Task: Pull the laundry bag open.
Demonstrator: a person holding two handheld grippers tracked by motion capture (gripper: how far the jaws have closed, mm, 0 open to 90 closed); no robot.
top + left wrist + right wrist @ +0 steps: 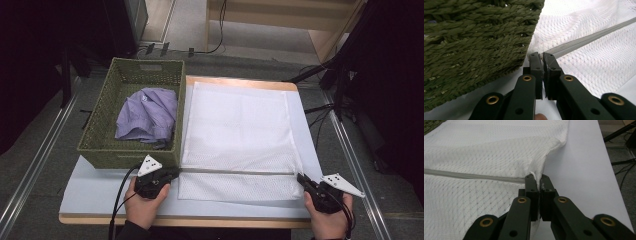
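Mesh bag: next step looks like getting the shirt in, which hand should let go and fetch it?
Left, probably. The left gripper pinches the mesh bag at the zipper's end right beside the basket holding the shirt. The right gripper grips the opposite end, a bag's width away.

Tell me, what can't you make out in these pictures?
- High view: the shirt lies crumpled in the basket; its lower folds are hidden by the near wall.
- Left gripper view: the basket's inside, blocked by its woven wall.
- Left gripper and right gripper: the mesh bag edge between the shut jaws.
- Zipper pull: too small.
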